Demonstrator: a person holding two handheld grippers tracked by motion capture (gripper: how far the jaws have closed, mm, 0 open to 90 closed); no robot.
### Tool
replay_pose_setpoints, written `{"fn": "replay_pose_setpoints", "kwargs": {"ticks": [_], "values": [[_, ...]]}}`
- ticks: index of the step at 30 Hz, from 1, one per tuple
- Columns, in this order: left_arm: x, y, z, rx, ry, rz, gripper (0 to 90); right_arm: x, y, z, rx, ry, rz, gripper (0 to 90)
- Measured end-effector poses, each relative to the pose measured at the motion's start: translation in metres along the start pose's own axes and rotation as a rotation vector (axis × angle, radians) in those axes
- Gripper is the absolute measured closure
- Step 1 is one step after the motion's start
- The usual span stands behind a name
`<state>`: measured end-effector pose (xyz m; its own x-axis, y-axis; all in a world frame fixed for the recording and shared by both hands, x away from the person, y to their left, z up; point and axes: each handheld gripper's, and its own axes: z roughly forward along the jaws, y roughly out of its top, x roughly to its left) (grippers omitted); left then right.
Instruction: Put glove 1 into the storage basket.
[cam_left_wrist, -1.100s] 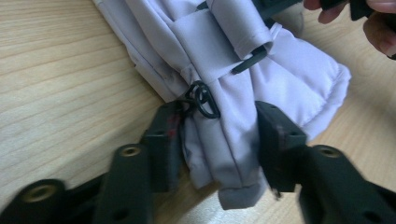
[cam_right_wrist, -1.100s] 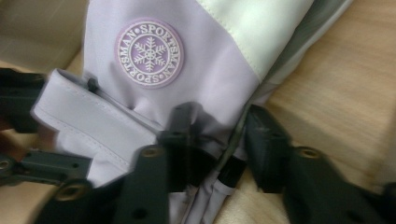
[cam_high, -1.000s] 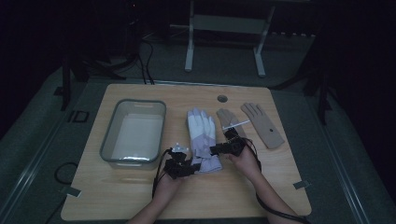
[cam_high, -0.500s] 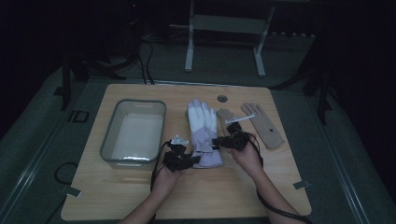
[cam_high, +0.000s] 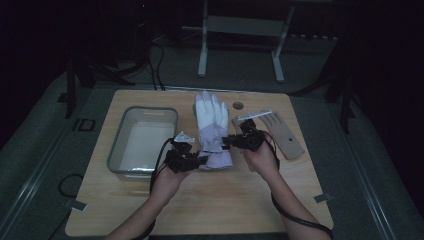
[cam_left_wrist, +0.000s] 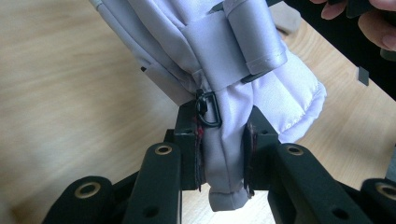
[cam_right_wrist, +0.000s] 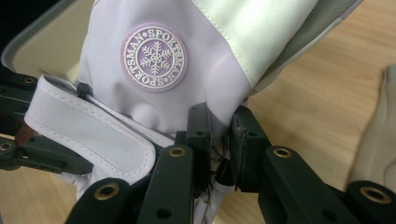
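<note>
the padded lilac-and-white ski glove (cam_high: 212, 131), pinched at its cuff by both closed tongs, is best lifted level toward the clear plastic tub (cam_high: 142, 141).

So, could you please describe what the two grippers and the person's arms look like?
Both the left gripper and the right gripper are matte black, with angular linked jaws carrying brass-coloured rivets and dark pads. A black cable trails from the right gripper along the forearm. The forearms are bare, with no sleeves visible.
</note>
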<state>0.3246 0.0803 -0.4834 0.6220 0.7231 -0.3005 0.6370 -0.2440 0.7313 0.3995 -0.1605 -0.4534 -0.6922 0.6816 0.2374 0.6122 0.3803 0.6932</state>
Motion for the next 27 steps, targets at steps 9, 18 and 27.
{"fn": "replay_pose_setpoints", "kwargs": {"ticks": [9,18,27], "values": [[0.013,0.007,-0.025,-0.008,0.016,0.014,72.3,0.016,0.022,0.005,-0.023,0.028,-0.023,79.5],[0.032,0.005,-0.051,0.000,0.032,0.011,72.3,0.037,0.041,0.019,-0.021,0.046,-0.052,79.5],[0.050,-0.001,-0.077,-0.001,0.065,0.014,72.3,0.058,0.058,0.039,-0.022,0.078,-0.075,79.6]]}}
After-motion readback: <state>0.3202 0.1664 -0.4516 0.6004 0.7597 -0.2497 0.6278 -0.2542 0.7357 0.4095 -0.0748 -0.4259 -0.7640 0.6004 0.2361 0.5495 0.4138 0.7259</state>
